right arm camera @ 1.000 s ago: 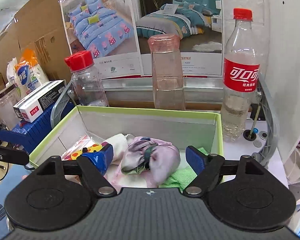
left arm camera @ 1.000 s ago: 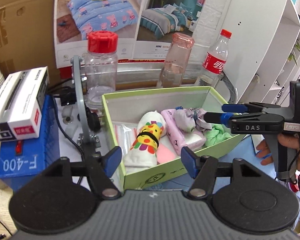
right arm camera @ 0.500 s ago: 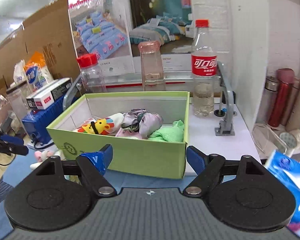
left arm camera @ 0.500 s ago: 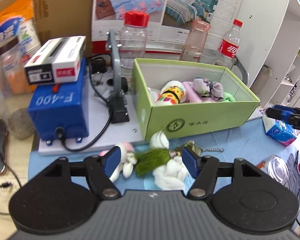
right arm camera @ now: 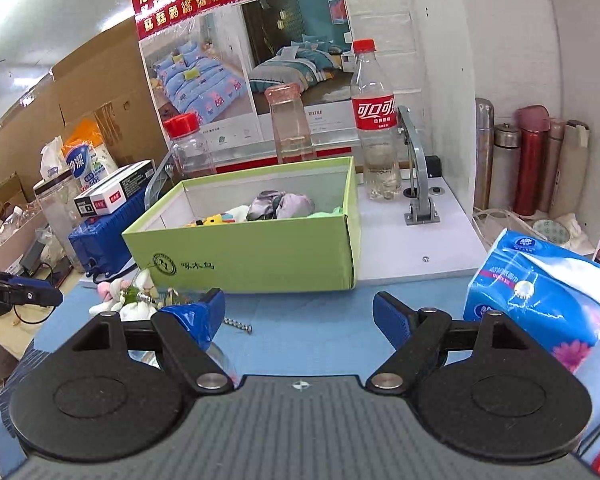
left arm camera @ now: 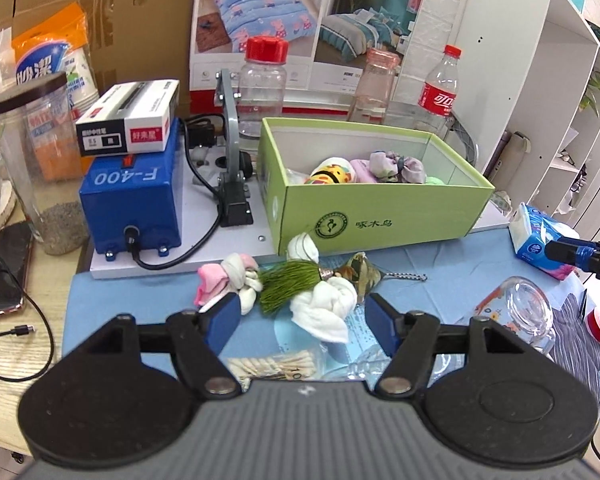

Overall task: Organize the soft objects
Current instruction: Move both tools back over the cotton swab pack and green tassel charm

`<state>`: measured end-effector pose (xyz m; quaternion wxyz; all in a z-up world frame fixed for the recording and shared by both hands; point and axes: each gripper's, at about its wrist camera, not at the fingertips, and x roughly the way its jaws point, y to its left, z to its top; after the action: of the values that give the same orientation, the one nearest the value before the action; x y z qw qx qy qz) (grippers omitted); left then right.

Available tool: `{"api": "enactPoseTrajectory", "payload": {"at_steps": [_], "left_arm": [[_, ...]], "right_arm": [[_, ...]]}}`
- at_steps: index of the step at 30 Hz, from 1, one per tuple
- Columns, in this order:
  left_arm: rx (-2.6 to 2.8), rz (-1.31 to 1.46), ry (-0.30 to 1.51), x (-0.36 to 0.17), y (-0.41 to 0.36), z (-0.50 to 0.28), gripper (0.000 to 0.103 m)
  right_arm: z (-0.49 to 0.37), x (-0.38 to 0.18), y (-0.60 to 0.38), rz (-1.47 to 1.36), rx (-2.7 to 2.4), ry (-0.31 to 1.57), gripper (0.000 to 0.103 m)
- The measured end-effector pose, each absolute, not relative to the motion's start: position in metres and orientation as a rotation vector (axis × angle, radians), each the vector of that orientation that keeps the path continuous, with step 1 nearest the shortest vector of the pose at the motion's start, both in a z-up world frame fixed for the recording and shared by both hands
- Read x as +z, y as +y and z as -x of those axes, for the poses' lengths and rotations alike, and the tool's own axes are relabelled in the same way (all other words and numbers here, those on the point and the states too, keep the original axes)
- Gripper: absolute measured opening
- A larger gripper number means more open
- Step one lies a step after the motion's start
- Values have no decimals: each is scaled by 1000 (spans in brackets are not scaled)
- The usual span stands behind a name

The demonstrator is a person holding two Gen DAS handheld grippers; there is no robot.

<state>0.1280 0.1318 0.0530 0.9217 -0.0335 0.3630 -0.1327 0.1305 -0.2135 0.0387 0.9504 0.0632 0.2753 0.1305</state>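
A green cardboard box stands on a white platform and holds several soft items: a yellow patterned sock roll, a pink pouch and a grey-lilac cloth bundle. In front of it on the blue mat lie a pink-white sock bundle, a green tassel, a white cloth roll and a camouflage pouch. My left gripper is open and empty just in front of these items. My right gripper is open and empty, in front of the box's right corner.
A blue F-400 device with a white carton on top stands left of the box. Bottles line the back. A tissue pack lies right, a glass jar and red tape on the mat, a phone far left.
Both grippers pulled back from above the box to in front of it. The loose soft items on the mat came into view. Both stayed open.
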Motion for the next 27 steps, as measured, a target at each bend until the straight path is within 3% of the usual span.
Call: {"api": "enactPoseTrajectory", "payload": {"at_steps": [27], "left_arm": [[-144,38,778,24,147,-112,71]], "right_arm": [[-150,46,-168,54,365,621,68]]}}
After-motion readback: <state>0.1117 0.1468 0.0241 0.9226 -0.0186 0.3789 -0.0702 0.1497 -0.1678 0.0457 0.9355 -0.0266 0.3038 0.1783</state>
